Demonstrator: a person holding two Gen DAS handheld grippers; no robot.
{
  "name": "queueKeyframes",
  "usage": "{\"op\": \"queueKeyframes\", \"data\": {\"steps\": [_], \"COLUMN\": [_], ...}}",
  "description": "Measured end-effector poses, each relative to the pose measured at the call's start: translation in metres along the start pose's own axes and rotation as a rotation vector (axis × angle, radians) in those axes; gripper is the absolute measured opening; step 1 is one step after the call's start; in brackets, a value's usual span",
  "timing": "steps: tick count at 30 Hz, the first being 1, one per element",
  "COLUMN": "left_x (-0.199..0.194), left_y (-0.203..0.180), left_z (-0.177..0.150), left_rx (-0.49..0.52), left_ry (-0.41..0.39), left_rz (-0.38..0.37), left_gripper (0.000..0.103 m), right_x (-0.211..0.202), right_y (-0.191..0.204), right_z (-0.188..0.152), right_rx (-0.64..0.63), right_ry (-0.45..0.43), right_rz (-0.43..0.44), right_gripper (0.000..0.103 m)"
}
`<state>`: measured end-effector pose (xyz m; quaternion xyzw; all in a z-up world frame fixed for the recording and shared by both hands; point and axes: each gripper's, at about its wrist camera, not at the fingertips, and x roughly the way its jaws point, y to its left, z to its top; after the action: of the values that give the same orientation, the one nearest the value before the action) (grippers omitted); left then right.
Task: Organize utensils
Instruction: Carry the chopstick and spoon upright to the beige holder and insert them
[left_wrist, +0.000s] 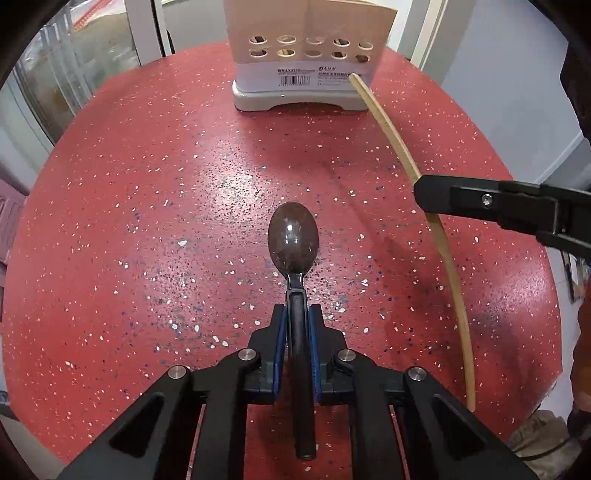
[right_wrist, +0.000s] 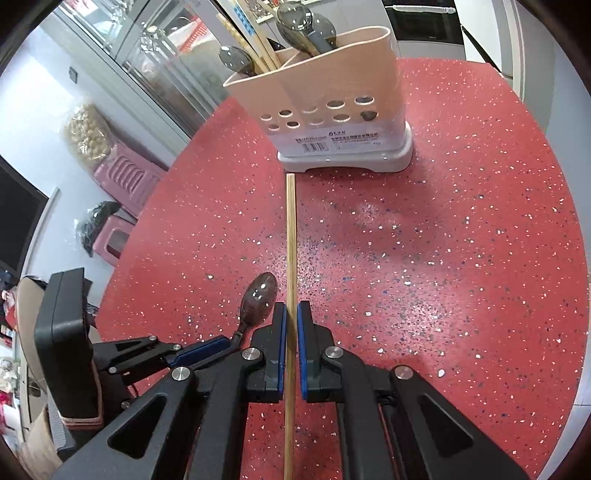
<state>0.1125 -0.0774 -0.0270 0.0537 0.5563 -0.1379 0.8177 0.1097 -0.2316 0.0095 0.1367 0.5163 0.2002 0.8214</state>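
Note:
My left gripper (left_wrist: 297, 312) is shut on the black handle of a dark spoon (left_wrist: 293, 236), bowl forward over the red speckled table (left_wrist: 147, 221). It also shows in the right wrist view (right_wrist: 207, 349) with the spoon (right_wrist: 258, 297). My right gripper (right_wrist: 291, 314) is shut on a bamboo chopstick (right_wrist: 291, 240) that points at the beige utensil holder (right_wrist: 325, 110). In the left wrist view the right gripper (left_wrist: 421, 194) grips the chopstick (left_wrist: 391, 125) at the right, and the holder (left_wrist: 306, 55) stands at the far edge.
The holder has several spoons (right_wrist: 306, 29) and chopsticks (right_wrist: 255, 40) standing in its compartments. Glass cabinet doors (right_wrist: 129, 55) and pink stools (right_wrist: 125, 177) lie beyond the table's left edge. A bag of nuts (right_wrist: 86, 133) sits there too.

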Motion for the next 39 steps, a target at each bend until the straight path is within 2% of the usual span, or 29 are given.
{"op": "queueKeyframes", "data": {"steps": [6,14,24,39], "left_x": [-0.017,-0.049,-0.075,-0.099], "left_y": [0.000,0.008,0.013,0.022], "left_z": [-0.008,-0.014,-0.001,0.043], "left_rx": [-0.033,-0.056,-0.058,-0.082], "left_ry": [-0.086,-0.216,-0.310,-0.440], "left_rz": [-0.027,-0.018,-0.019,-0.015], "left_gripper": [0.037,0.037,0.037,0.037], "right_x": [0.001,-0.010,-0.034,-0.063], "right_y": [0.006,0.007,0.011,0.016], "right_z": [0.003,0.002,0.019,0.059], "right_rx": [0.006,0.001,-0.020,-0.041], "right_ry": [-0.026,-0.061,-0.123,-0.222], "right_rz": [0.019,0.043,0.040,0.024], "right_gripper": [0.006,0.006,0.006,0.006]}}
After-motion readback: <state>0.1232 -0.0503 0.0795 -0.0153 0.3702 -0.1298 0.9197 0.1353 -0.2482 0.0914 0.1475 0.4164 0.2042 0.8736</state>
